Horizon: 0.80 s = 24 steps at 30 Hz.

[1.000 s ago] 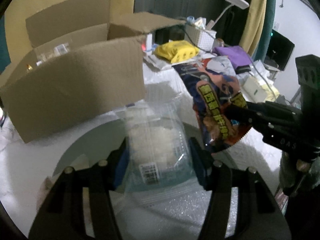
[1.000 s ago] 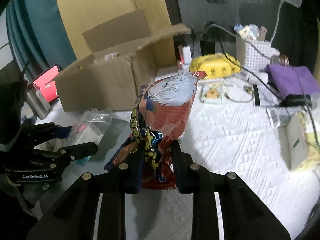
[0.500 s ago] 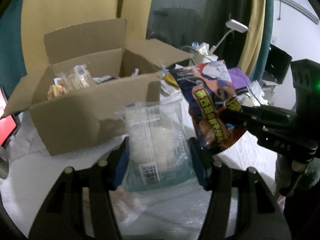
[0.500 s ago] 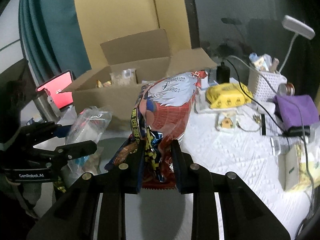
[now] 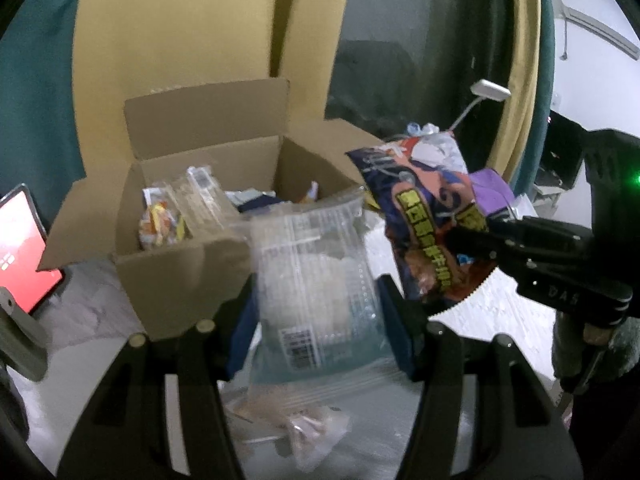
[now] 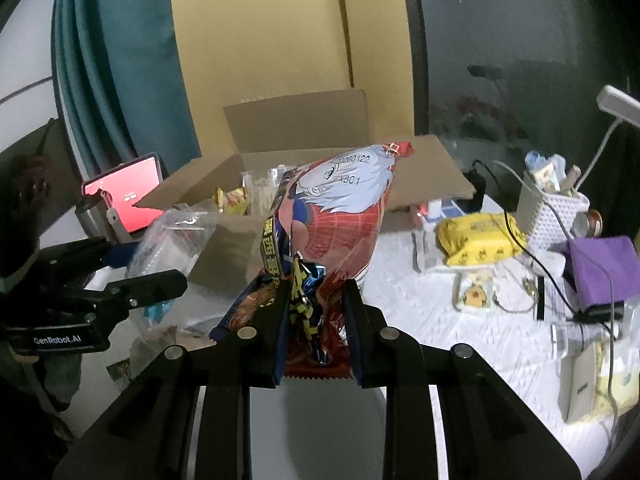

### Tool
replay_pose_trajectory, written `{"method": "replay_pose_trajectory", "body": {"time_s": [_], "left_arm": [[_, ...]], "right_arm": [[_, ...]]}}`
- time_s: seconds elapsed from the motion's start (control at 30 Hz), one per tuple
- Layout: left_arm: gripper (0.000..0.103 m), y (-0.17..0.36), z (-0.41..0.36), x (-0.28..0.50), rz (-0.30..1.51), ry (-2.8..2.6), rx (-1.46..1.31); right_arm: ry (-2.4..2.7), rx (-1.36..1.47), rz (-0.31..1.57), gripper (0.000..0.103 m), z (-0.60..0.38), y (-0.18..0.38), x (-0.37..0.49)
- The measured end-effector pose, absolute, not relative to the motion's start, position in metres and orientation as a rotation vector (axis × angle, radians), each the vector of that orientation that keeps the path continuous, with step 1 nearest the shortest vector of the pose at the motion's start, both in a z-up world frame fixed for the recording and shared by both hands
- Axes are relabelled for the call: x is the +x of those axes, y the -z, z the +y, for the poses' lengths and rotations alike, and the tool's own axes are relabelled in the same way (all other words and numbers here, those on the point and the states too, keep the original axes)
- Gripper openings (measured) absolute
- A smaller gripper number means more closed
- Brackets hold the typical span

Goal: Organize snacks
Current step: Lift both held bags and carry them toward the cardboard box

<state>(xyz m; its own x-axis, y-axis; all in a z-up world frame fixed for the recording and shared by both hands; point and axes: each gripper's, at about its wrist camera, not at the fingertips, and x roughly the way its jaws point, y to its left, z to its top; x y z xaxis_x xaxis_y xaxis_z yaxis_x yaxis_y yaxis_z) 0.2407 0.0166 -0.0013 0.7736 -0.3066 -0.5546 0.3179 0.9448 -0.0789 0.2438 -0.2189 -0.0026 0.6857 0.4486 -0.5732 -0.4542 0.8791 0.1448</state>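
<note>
Toward the table's far left corner stands the open cardboard box (image 5: 188, 240). Just before it, the left hand-held gripper (image 5: 316, 312) clamps a clear bag (image 5: 316, 280) — light, slippery; the right hand-held gripper (image 6: 316, 320) pinches the crinkly red snack bag (image 6: 336, 224) low by its seam.

The cardboard box (image 5: 180, 276) hides most of its contents; only packet tops show. Ahead of the left gripper (image 5: 316, 304), its clear packet (image 5: 316, 280) covers the box's near corner. The phone (image 5: 20, 248) is cut off at the frame's left edge.
</note>
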Motion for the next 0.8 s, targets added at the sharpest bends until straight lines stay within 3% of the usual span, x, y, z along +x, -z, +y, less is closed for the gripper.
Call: {"method": "replay_pose_trajectory", "body": {"time_s": [0.8], "left_arm": [[0.060, -0.029, 0.059, 0.316, 0.542, 0.269, -0.013]], "right_arm": [[-0.506, -0.014, 0.583, 0.026, -0.184, -0.029, 0.309]]}}
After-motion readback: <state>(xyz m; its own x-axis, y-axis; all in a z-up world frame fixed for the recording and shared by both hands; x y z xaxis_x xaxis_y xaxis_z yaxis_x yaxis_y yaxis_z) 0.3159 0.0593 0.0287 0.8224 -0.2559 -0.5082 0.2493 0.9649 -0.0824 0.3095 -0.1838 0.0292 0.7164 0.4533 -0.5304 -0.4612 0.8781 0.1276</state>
